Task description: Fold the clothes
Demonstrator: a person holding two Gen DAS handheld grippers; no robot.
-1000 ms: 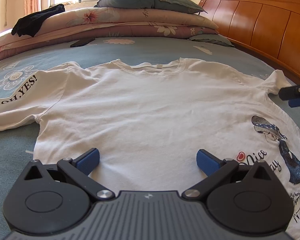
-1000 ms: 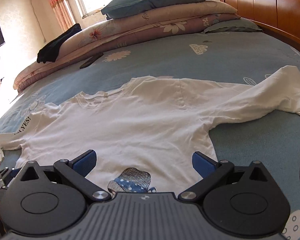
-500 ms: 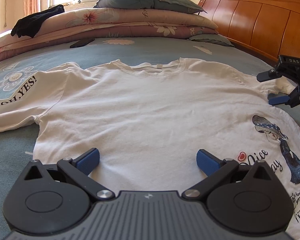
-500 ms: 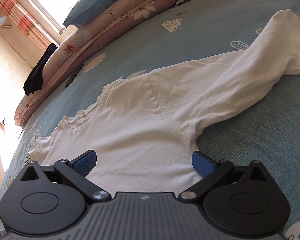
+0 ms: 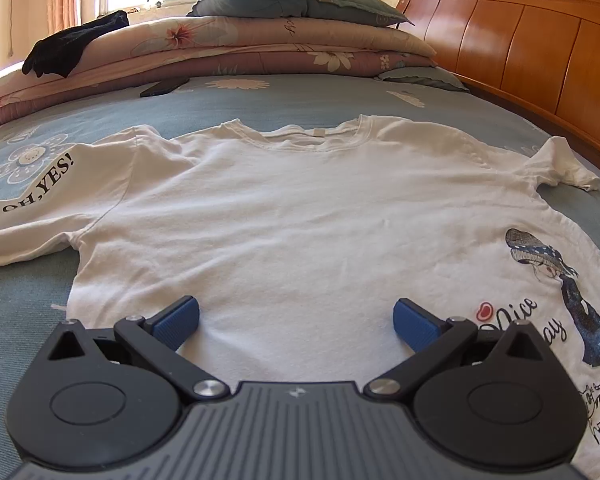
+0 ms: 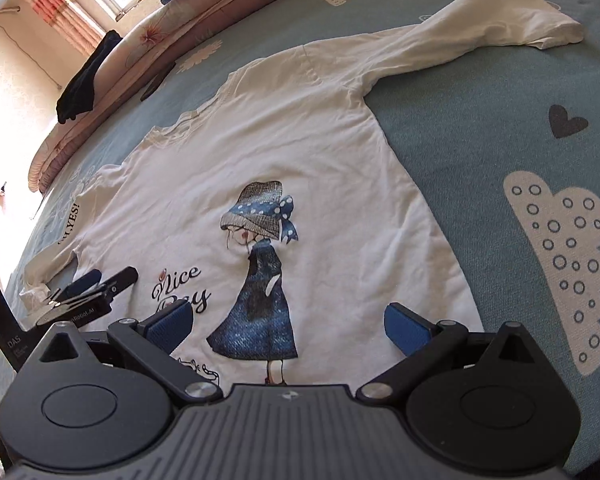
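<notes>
A blue patterned bed (image 5: 300, 96) carries a white T-shirt (image 5: 300, 216) spread flat, front up, sleeves out to both sides. The left gripper (image 5: 296, 318) and right gripper (image 6: 286, 322) hover over its hem, jaws wide apart, holding nothing

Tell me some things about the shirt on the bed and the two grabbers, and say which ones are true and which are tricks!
1. The white T-shirt lies spread flat on the bed. True.
2. The left gripper is pinching the shirt. False: its jaws are wide open, holding nothing.
3. The shirt has a picture of a girl in a blue dress. True.
4. The right gripper is shut. False: it is open too.
5. A sleeve has "YES!" printed on it. True.
</notes>
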